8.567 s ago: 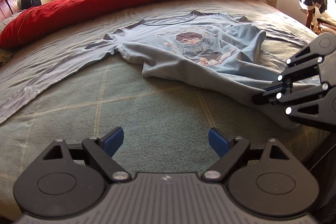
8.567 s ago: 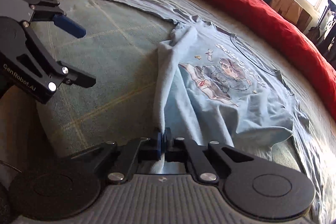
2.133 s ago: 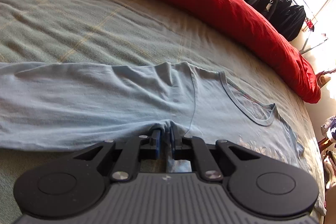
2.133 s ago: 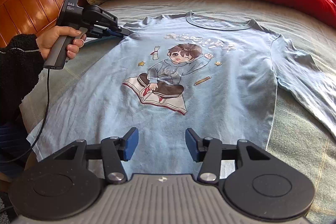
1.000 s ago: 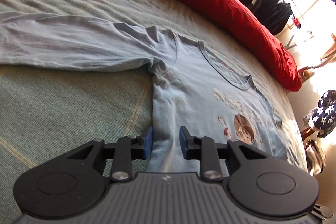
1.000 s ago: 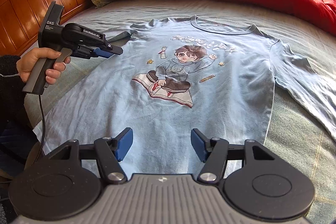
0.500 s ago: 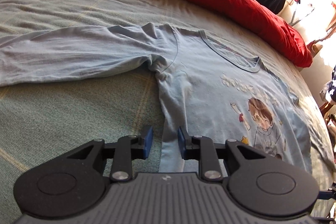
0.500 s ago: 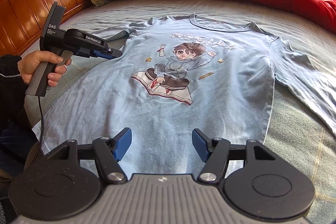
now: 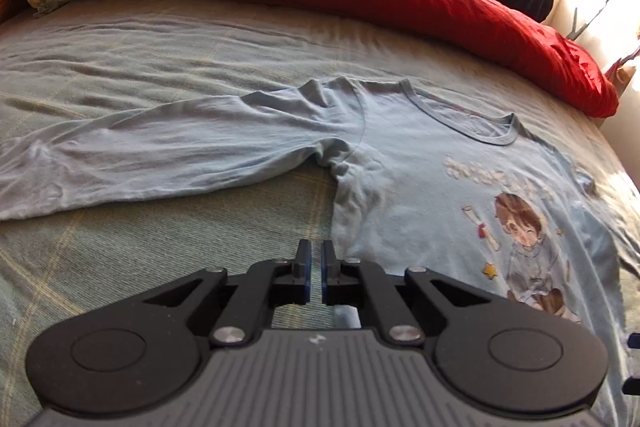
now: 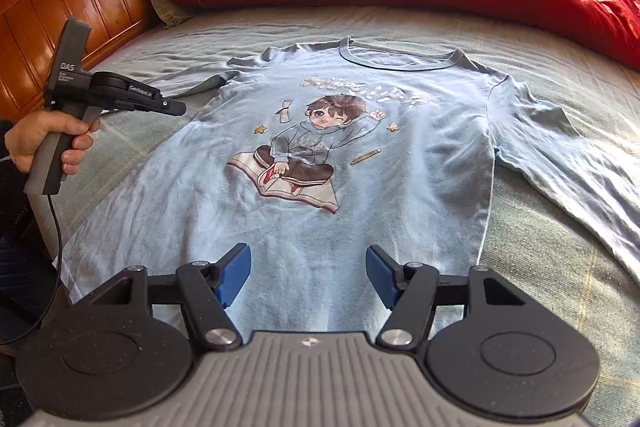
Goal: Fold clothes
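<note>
Left fingers (image 9: 315,255) just closed, empty, above shirt (image 10: 320,187) edge; right fingers (image 10: 307,273) spread.

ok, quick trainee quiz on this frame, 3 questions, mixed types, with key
1. True or false: the shirt lies print side up on the bed, with both sleeves spread out to the sides.
2. The right hand-held gripper is: A) shut on the shirt, B) open with nothing pinched, C) out of view.
3. What is the cartoon figure on the shirt sitting on?

Key: 1 true; 2 B; 3 an open book.
</note>
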Action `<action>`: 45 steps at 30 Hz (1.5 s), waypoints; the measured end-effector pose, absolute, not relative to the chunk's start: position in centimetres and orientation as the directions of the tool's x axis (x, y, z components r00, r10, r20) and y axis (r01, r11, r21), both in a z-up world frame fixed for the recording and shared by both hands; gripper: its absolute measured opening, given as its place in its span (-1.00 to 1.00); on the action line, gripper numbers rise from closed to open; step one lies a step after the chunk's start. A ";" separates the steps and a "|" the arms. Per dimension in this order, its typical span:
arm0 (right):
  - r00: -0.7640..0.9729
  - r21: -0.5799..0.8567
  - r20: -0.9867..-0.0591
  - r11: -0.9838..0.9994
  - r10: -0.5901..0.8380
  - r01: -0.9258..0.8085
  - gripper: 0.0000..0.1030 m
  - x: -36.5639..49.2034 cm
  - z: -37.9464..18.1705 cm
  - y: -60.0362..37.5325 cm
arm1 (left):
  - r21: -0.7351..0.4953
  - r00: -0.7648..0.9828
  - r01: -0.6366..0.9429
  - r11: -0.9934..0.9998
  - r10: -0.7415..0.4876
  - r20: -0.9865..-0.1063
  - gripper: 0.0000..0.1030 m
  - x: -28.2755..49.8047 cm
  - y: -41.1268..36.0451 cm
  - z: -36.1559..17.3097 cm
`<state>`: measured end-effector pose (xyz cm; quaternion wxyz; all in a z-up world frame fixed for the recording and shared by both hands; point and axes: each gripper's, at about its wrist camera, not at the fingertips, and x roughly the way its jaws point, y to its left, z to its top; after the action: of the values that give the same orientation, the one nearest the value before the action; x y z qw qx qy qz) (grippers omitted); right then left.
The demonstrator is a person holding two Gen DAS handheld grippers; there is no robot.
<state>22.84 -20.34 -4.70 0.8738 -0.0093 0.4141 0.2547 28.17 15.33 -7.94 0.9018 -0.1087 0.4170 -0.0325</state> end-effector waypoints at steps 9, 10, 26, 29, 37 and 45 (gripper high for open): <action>0.538 0.339 -0.708 0.889 0.456 -0.307 0.49 27.8 -9.0 -24.4 | -0.269 0.568 0.062 0.961 -0.256 -0.782 -0.75 26.6 12.5 -9.9; 0.542 0.356 -0.703 0.888 0.460 -0.293 0.49 27.7 -8.9 -25.3 | -0.256 0.562 0.051 0.965 -0.239 -0.792 -0.75 26.3 13.0 -9.6; 0.596 0.728 -0.561 0.686 0.575 0.024 0.49 34.9 -7.9 -32.3 | -0.244 0.534 0.180 0.953 -0.303 -0.789 -0.27 30.3 9.9 -9.6; 0.583 0.824 -0.521 0.546 0.624 0.153 0.50 34.8 -10.8 -34.2 | -0.261 0.535 0.184 0.948 -0.319 -0.782 -0.21 30.3 10.2 -9.6; 0.739 0.820 -0.469 0.549 0.483 0.161 0.49 36.1 -11.6 -35.5 | -0.234 0.536 0.202 0.951 -0.307 -0.786 -0.10 30.2 9.7 -9.5; 0.639 0.724 -0.594 0.671 0.489 0.159 0.51 35.2 -9.3 -34.4 | -0.181 0.533 0.218 0.959 -0.272 -0.801 -0.10 30.0 9.2 -8.3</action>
<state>35.18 -34.35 -9.26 0.8156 0.3928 0.4127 0.1012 29.98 9.21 -8.35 0.8750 -0.0292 0.4624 -0.1403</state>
